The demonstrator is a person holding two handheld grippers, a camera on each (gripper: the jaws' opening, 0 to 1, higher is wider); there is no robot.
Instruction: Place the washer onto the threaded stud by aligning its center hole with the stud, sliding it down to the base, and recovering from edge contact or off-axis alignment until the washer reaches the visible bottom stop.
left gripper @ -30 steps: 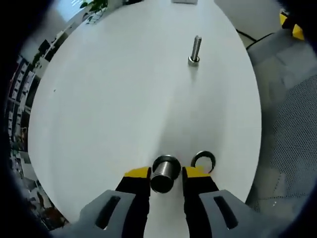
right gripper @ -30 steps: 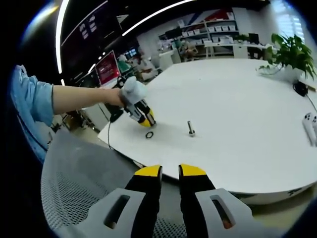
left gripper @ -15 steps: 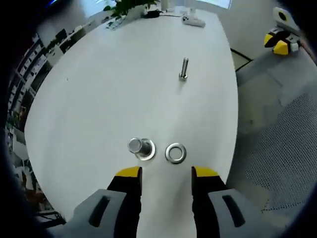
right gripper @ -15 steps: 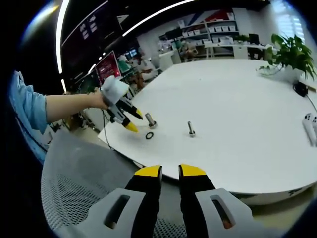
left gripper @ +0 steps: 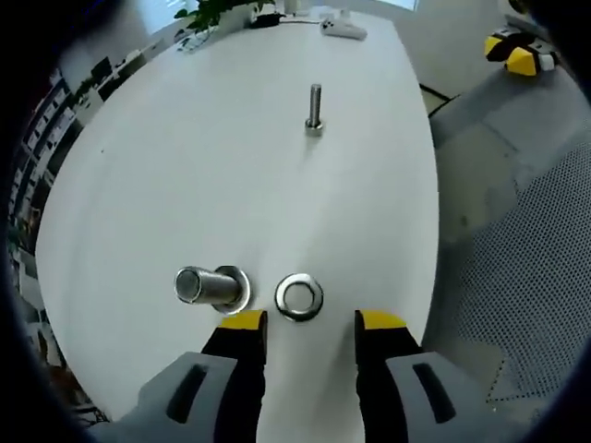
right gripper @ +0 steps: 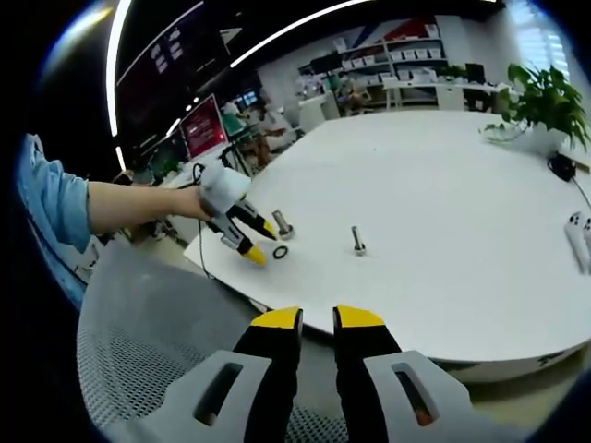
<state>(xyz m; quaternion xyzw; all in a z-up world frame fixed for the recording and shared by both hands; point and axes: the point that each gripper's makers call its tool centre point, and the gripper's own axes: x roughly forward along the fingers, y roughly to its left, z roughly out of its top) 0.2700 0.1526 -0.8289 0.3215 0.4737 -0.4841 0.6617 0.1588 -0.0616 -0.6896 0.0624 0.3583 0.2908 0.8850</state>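
Left gripper poised to pick up the washer
Jaws spread, empty; washer lies just ahead between them, threaded stud beside it: close next.

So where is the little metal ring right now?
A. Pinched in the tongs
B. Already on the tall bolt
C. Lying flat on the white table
C: the washer lies flat on the table, just ahead of the open left tongs, beside the stud.
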